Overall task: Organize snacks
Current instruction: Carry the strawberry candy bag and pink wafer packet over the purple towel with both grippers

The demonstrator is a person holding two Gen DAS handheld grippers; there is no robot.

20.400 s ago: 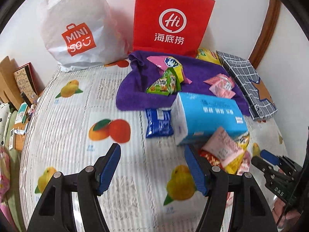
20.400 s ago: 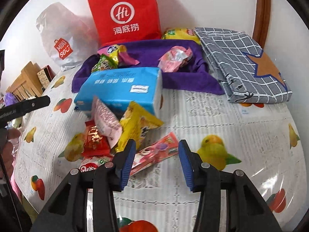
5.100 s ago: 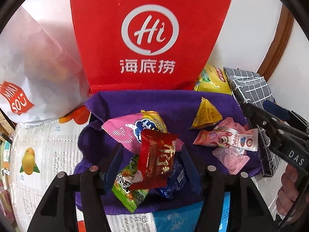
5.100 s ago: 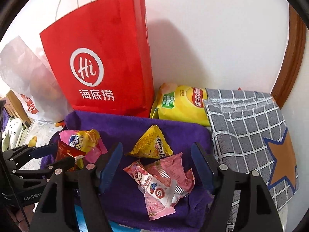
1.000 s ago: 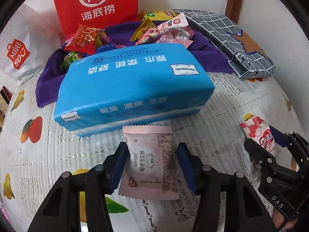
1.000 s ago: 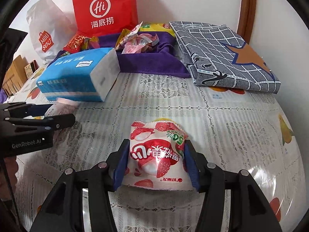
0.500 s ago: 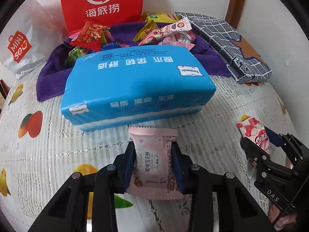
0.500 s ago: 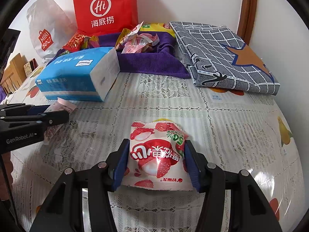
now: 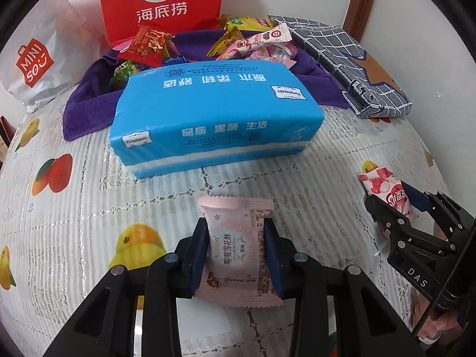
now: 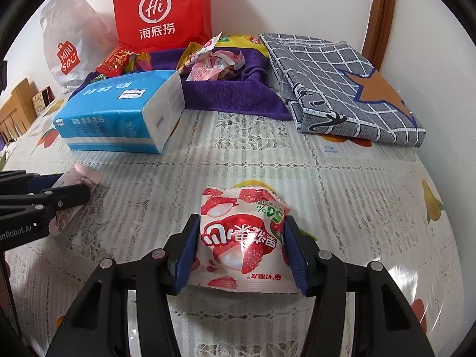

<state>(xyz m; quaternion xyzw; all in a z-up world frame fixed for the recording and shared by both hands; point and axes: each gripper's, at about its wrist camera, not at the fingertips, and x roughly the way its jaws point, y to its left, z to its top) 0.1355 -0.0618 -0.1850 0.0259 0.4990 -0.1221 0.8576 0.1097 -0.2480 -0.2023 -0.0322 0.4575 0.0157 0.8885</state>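
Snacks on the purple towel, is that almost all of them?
Nearly. Most packets already sit piled on the purple towel behind the blue tissue pack. In hand: the left gripper is shut on the pale pink packet, the right gripper on the lychee packet. Left to do: carry these two over to the towel.

Green packet point(image 9: 123, 73): mostly hidden behind the tissue pack point(image 9: 214, 116).
Yellow bag point(image 10: 238, 40): largely hidden by snacks on the purple towel point(image 10: 232, 101).
White bag point(image 9: 32, 59): left side cut off.
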